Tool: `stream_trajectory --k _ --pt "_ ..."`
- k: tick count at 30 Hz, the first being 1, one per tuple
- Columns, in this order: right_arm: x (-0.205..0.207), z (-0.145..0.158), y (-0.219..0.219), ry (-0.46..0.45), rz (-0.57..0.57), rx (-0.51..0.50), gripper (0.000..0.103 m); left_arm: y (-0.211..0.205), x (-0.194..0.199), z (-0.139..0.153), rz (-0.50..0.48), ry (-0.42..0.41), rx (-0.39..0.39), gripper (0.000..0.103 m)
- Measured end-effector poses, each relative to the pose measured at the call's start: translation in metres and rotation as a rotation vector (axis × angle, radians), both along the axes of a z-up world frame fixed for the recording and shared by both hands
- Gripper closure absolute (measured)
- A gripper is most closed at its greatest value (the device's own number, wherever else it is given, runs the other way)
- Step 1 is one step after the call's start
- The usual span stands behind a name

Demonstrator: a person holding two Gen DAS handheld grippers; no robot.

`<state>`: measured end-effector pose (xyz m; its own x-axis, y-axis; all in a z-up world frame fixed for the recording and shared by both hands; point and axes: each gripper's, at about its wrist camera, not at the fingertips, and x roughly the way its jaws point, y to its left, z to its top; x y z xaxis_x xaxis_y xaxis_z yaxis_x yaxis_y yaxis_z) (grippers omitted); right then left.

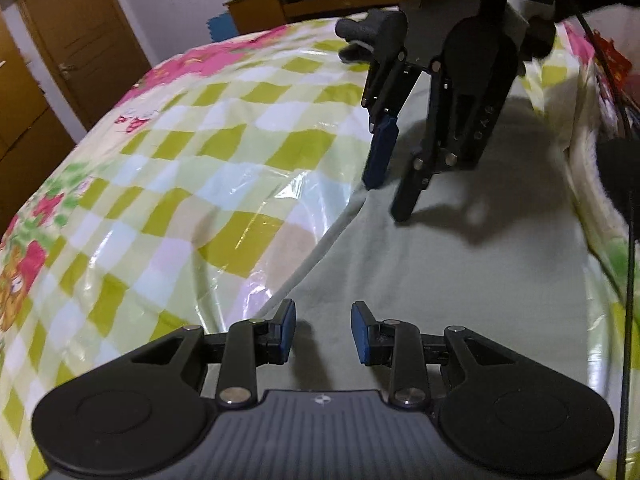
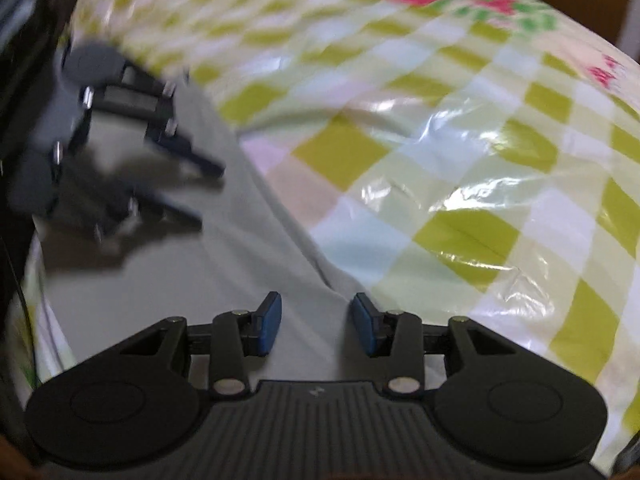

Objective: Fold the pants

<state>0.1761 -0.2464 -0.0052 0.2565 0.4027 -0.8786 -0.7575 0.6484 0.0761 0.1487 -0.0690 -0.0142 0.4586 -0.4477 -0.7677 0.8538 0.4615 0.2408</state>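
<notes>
A: Where were the pants (image 1: 460, 280)?

B: They lay flat on the bed, pale and smooth. In the left view they were on the right side. The checked cloth (image 1: 192, 168) with its shiny plastic cover was on the left. The long edge of the pants ran from near to far.

A: Why were both tongs over the pants?

B: I think they were getting ready to grab the cloth for a fold. One was at each end, so the pants could be lifted evenly.

A: What was the left gripper (image 1: 323, 330) doing?

B: Its blue pads (image 1: 287, 332) stood apart, with bare cloth showing between them. It held nothing. It sat low over the near end, close to the edge.

A: And the right gripper (image 1: 386, 200)?

B: It pointed down at the far end, near the same edge. Its two fingers were spread, and nothing was between them. Its shadow lay on the pants right under it. The tips looked very close to the cloth, but I could not tell if they touched.

A: Was any fold done?

B: No fold showed
</notes>
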Motion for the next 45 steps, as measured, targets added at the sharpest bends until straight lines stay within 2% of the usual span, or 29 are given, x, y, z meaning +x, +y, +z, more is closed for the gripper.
stream_trajectory --k 4,5,9,12,16,18,22,26,31,33,37,38,41,45 --pt "-0.004 0.001 -0.007 0.027 0.025 -0.014 0.087 0.002 0.008 -0.007 -0.015 0.024 -0.002 0.059" --pt "-0.004 0.001 -0.009 0.034 0.013 -0.012 0.088 0.003 0.009 -0.007 -0.02 0.025 -0.002 0.059" --pt "0.006 0.003 -0.007 0.023 -0.001 -0.008 0.084 0.0 0.012 -0.005 -0.048 0.022 0.013 0.058" --pt "0.013 -0.001 0.001 0.051 0.042 0.005 0.082 -0.003 0.014 -0.006 -0.069 0.04 0.034 0.057" --pt "0.011 -0.006 0.016 0.027 0.117 -0.03 0.079 -0.005 0.017 -0.007 -0.084 0.039 0.061 0.051" --pt "0.013 -0.004 0.018 0.041 0.134 -0.008 0.075 -0.004 0.018 -0.005 -0.092 0.039 0.071 0.048" --pt "0.013 -0.007 0.026 0.053 0.162 0.011 0.075 0.0 0.02 -0.003 -0.097 0.052 0.089 0.048" --pt "0.023 -0.01 0.026 0.091 0.132 0.053 0.076 0.004 0.026 -0.001 -0.105 0.067 0.119 0.048" --pt "0.026 -0.008 0.033 0.129 0.151 0.078 0.075 0.008 0.035 0.001 -0.101 0.122 0.142 0.048" --pt "0.022 -0.007 0.037 0.148 0.18 0.088 0.075 0.009 0.034 0.003 -0.121 0.133 0.164 0.049" --pt "0.026 -0.008 0.039 0.143 0.173 0.113 0.077 0.011 0.036 0.006 -0.137 0.174 0.17 0.065" --pt "0.028 -0.008 0.04 0.139 0.167 0.125 0.076 0.012 0.037 0.007 -0.131 0.176 0.169 0.072" --pt "0.035 -0.007 0.045 0.134 0.166 0.139 0.073 0.015 0.039 0.011 -0.12 0.173 0.16 0.081" --pt "0.035 -0.002 0.051 0.118 0.193 0.176 0.071 0.019 0.033 0.019 -0.125 0.154 0.15 0.083"
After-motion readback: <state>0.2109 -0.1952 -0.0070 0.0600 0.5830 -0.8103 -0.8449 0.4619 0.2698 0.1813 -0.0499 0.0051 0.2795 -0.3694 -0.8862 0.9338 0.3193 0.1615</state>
